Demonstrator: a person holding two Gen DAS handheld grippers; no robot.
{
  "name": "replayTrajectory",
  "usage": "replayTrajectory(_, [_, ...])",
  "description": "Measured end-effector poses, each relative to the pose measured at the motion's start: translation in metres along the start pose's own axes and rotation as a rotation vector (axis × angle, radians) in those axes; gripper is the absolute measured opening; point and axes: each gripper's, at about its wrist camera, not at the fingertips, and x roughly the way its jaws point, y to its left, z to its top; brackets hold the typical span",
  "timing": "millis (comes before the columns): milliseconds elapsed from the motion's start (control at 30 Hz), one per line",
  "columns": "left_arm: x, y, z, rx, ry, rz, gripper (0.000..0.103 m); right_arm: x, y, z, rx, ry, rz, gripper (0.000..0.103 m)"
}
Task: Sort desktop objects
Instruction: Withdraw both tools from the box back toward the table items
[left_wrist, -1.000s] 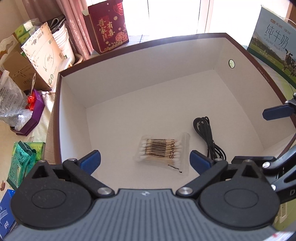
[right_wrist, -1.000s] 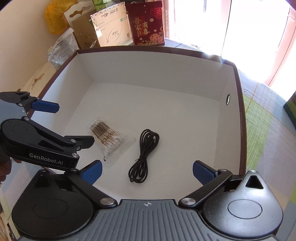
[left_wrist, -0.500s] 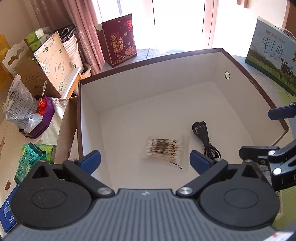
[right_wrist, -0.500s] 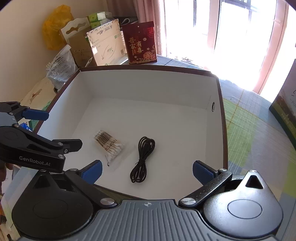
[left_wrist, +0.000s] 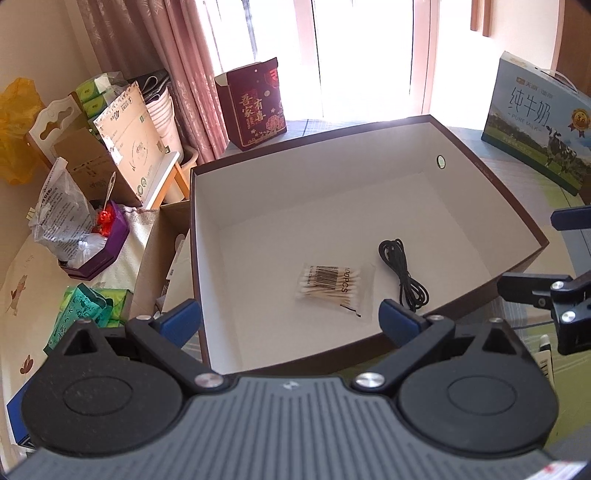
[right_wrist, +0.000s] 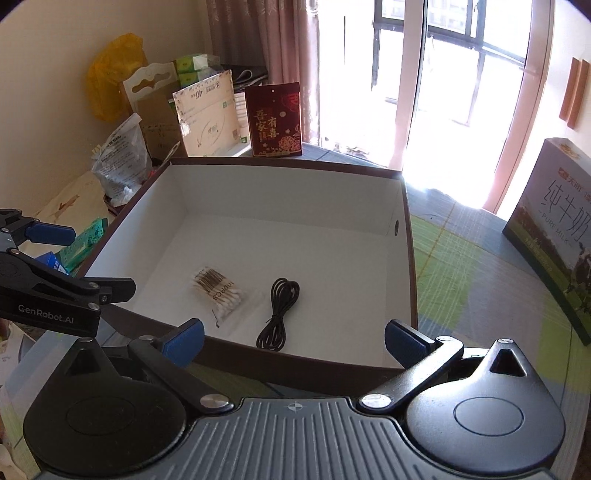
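A large box (left_wrist: 369, 140) with white inside and dark brown rim stands on the table; it also shows in the right wrist view (right_wrist: 295, 173). On its floor lie a clear packet of cotton swabs (left_wrist: 332, 286) (right_wrist: 219, 291) and a coiled black cable (left_wrist: 404, 273) (right_wrist: 279, 312). My left gripper (left_wrist: 290, 323) is open and empty, above the box's near left corner. My right gripper (right_wrist: 293, 338) is open and empty, above the box's near rim. Each gripper shows at the edge of the other's view.
A blue-green milk carton (left_wrist: 539, 122) (right_wrist: 554, 236) stands right of the box on the green checked cloth (right_wrist: 461, 280). A red gift box (left_wrist: 255, 103) stands behind. Cardboard boxes (left_wrist: 125, 133), bags and green packets (left_wrist: 88, 314) crowd the left. A small white object (left_wrist: 545, 354) lies near the right edge.
Both grippers have pulled back and up from inside the box, so the whole box and more of the room show. The swabs and cable have not moved.
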Motion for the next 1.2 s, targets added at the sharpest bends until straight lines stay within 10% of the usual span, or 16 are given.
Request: replayTrajectory(1200, [-0.088, -0.007, -0.124, -0.103, -0.036, -0.05, 0.101, -0.099, 0.008, -0.123, 0.144, -0.122, -0.031, 0.101])
